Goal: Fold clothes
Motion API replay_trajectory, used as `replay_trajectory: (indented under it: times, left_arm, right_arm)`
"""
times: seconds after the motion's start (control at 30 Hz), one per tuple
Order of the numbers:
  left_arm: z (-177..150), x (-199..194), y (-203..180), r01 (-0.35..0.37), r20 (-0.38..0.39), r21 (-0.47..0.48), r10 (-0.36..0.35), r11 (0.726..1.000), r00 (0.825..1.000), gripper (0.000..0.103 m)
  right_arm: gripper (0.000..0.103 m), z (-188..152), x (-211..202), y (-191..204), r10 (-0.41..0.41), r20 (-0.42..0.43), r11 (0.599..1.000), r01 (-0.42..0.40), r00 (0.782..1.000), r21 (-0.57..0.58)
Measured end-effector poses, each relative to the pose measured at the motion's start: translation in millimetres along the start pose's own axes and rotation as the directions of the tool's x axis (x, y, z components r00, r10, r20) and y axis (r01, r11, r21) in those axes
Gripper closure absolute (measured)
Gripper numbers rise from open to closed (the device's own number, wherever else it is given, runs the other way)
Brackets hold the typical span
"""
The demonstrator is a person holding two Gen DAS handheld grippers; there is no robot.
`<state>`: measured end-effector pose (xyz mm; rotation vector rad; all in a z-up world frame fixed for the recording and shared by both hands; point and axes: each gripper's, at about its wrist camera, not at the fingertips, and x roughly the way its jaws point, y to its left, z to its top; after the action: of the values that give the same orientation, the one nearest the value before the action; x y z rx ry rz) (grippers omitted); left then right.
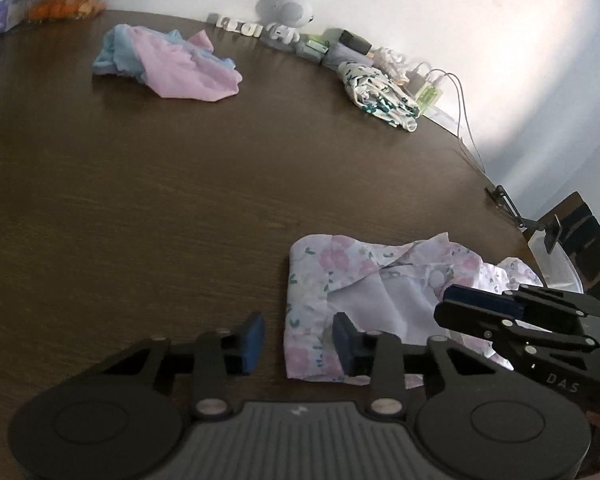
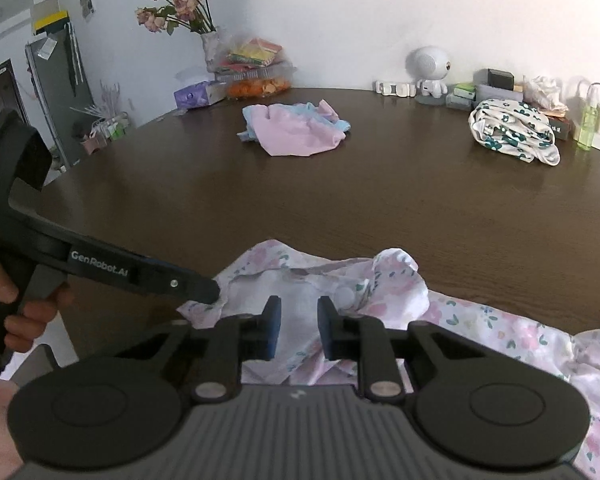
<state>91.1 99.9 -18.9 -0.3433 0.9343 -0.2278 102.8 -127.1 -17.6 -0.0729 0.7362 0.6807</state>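
A crumpled pale floral garment (image 1: 360, 280) (image 2: 380, 288) lies at the near edge of the dark wooden table (image 1: 140, 200) (image 2: 260, 200). My left gripper (image 1: 298, 344) is open and straddles the garment's left edge, one finger over cloth, the other over bare wood. In the right wrist view the left gripper (image 2: 210, 290) shows side-on, its tip at that edge, held by a hand (image 2: 24, 312). My right gripper (image 2: 299, 330) is open just above the garment's middle, with cloth showing through the gap. It enters the left wrist view from the right (image 1: 446, 306).
A pink and blue garment (image 1: 180, 68) (image 2: 296, 132) lies mid-table and a white garment with green flowers (image 1: 380, 92) (image 2: 512, 132) at the far right. Along the wall stand a toy robot (image 2: 428, 68), boxes, cables, a spray bottle (image 2: 588, 124), snack bags and a flower vase (image 2: 210, 46). A chair (image 1: 580, 240) stands by the right edge.
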Motion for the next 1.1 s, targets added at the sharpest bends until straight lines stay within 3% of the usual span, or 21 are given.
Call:
replay_trajectory:
  times: [0.17,0.4,0.57,0.67,0.8,0.87,0.93,1.1]
  left_arm:
    - [4,6,2,0.006,-0.024,-0.014,-0.007,1.0,1.0,0.072]
    - [14,19,-3,0.042,-0.049,0.012,-0.042,0.999,0.998,0.076]
    - [17,28,1,0.068,-0.059,-0.017,-0.069,0.998,0.996,0.093]
    - [18,28,7,0.108,-0.057,-0.07,-0.112,0.992,0.992,0.098]
    - [20,22,3,0.117,-0.033,-0.066,-0.12,0.991,0.992,0.099]
    - [20,20,-2,0.109,-0.026,-0.049,-0.11,0.993,0.994,0.1]
    - [22,17,-9,0.096,-0.022,-0.019,-0.097,0.995,0.995,0.1]
    - [27,10,-31,0.063,-0.018,0.069,-0.062,0.996,0.998,0.1]
  right_arm:
    - [0.083,-5,5,-10,-0.031,-0.022,0.999,0.031,0.999,0.014]
    - [0.083,-18,15,-24,0.007,-0.038,0.996,-0.004,0.999,0.09]
    - [0.083,-22,14,-34,0.032,-0.019,0.989,-0.029,0.999,0.144]
    - [0.083,-23,13,-35,0.033,-0.013,0.989,-0.031,0.999,0.148]
    - [0.082,-22,13,-33,0.028,-0.013,0.99,-0.026,1.0,0.137]
    - [0.076,-23,11,-32,0.027,-0.003,0.991,-0.026,1.0,0.134]
    - [0.06,-22,5,-30,0.031,0.027,0.991,-0.034,0.999,0.127]
    - [0.044,-16,-20,0,0.036,0.105,0.999,-0.033,0.994,-0.035]
